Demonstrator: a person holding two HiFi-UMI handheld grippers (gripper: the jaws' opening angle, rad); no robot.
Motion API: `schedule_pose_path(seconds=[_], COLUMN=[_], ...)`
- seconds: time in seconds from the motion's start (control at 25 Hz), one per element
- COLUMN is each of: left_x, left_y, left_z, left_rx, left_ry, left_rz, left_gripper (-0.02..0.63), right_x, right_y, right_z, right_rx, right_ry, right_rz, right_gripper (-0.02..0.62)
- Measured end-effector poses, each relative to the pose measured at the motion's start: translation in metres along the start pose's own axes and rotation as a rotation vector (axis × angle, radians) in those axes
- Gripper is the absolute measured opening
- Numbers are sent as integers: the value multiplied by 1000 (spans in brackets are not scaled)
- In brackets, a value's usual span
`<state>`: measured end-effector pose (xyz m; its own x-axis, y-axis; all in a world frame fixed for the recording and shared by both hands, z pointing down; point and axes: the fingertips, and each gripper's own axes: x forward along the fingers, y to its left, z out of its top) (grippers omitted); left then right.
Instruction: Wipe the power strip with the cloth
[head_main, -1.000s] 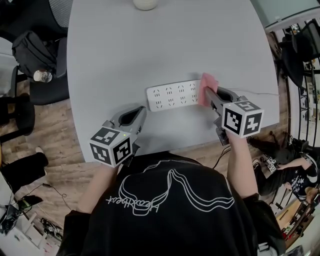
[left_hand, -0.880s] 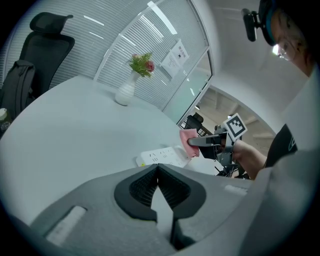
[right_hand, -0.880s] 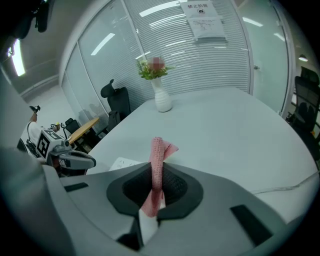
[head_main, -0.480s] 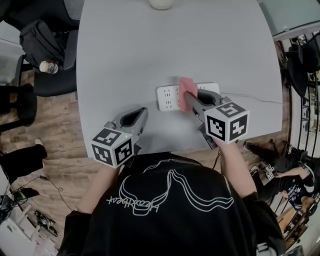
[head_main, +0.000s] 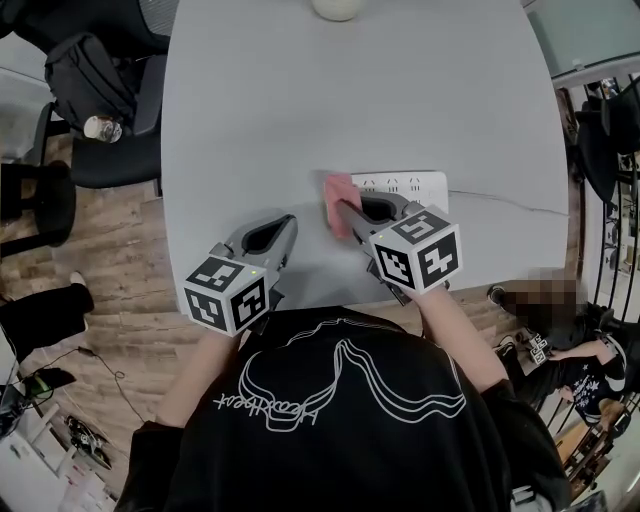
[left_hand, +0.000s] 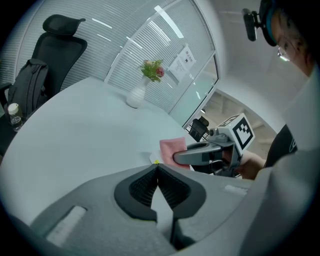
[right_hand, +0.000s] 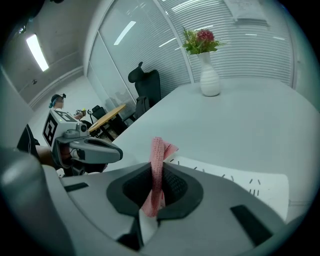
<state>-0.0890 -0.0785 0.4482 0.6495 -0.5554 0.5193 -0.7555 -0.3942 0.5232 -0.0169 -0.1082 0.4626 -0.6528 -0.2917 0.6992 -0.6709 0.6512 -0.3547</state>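
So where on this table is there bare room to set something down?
The widest bare stretch is the table between the vase at the far edge and the power strip. It is crowded at the near edge: left tongs, right tongs holding the cloth.

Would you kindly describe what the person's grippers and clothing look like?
The left gripper and right gripper are both grey, with dark ribbed pads and a white cube of black square markers each. The person wears a black top printed with white lines.
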Motion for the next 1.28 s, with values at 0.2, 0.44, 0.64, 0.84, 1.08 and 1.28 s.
schedule_pose_path(seconds=[0.2, 0.44, 0.64, 0.84, 1.08, 1.28], left_x=[-2, -3, -2, -3, 2, 5], left_y=[5, 5, 5, 2, -1, -4], left_z=[0, -3, -5, -5, -8, -10], left_rx=[-4, -11, -9, -6, -4, -5], left_ry=[4, 7, 14, 20, 28, 33], left_rz=[3, 7, 2, 1, -6, -12], left_gripper=[12, 12, 12, 12, 12, 12], right_x=[8, 8, 7, 1, -7, -17], right_y=[3, 0, -4, -10, -23, -37], right_z=[-3, -7, -9, -12, -16, -20], right_rx=[-12, -32, -12, 6, 29, 53], right_ry=[16, 33, 30, 26, 20, 13], right_rz=[-3, -18, -23, -37, -57, -81], right_gripper=[37, 38, 38, 38, 38, 38])
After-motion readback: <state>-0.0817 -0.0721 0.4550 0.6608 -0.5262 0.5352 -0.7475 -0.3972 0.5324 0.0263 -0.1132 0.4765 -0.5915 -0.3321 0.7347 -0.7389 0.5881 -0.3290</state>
